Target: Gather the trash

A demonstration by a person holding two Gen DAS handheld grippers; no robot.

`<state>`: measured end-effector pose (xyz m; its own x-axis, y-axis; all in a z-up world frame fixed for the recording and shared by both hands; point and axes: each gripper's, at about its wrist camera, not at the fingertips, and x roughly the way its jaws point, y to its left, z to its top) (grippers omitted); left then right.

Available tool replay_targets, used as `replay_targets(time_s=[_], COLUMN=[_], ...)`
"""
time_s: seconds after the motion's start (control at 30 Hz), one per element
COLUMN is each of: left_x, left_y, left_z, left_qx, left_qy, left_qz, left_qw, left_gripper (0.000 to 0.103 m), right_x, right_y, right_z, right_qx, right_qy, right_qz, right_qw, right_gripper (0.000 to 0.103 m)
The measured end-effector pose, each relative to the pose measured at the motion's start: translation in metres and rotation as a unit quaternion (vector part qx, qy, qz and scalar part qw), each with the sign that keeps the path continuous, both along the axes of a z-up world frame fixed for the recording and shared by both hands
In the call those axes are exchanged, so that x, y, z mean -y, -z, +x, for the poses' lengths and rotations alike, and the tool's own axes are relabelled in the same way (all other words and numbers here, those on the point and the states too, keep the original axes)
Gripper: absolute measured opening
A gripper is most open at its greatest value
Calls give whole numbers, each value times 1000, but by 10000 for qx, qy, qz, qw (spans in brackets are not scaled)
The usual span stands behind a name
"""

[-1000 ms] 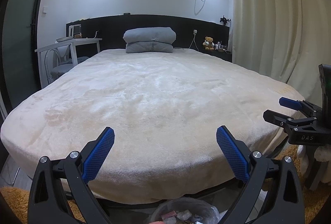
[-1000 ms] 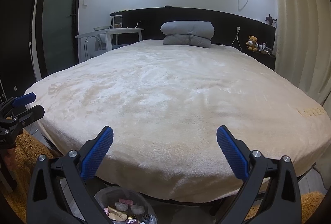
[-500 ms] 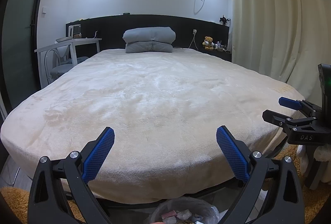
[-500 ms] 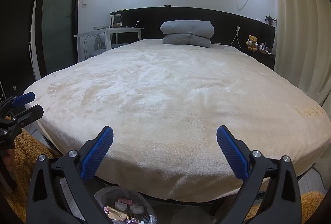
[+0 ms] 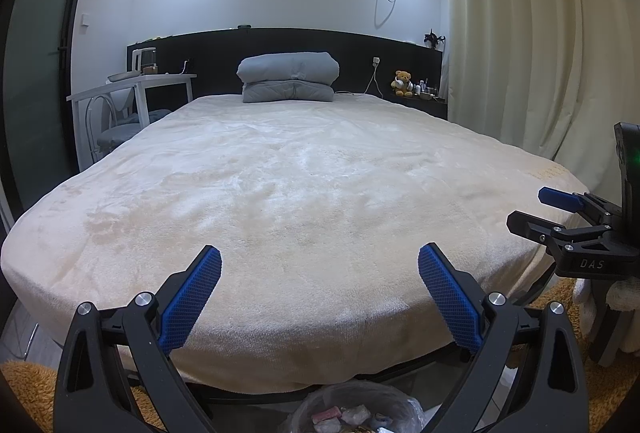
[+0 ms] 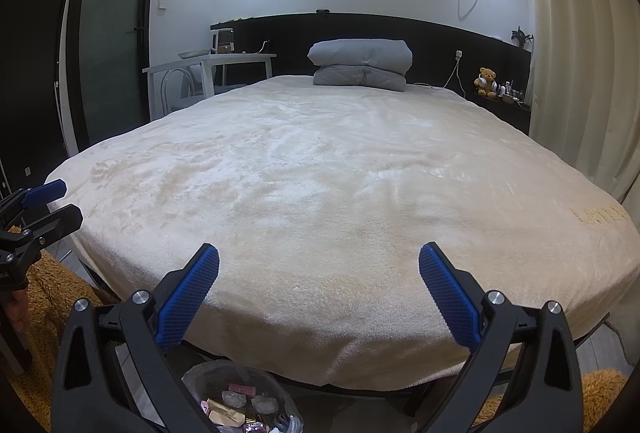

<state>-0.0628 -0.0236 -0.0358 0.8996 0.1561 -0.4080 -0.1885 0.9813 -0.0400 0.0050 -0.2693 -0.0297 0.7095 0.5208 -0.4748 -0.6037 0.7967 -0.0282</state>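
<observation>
nothing moved: both grippers (image 5: 320,273) (image 6: 319,271) gape over plush blanket (image 6: 340,193).

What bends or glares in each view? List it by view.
Left wrist view: fisheye bows the bed edge and curtain, ceiling lights blow out, corners go black. Right wrist view: same bowing of the door frame, glare on the wall above the headboard, the bin dim but sharp.

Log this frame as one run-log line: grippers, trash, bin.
left gripper: open, holding nothing | right gripper: open, holding nothing | bed: no trash visible | trash bin: below bed's foot, wrappers inside
</observation>
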Motion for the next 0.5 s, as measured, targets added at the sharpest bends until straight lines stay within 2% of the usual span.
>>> replay_targets(time_s=[0.5], left_x=[2], left_y=[0], left_z=[-1], left_qx=[4], left_qy=[11], left_qz=[-28], left_qw=[10000], left_gripper=[97], right_x=[1], right_y=[1], right_z=[1], right_qx=[-31], right_qy=[10], right_qz=[-20], right_qw=[10000], right_gripper=[99])
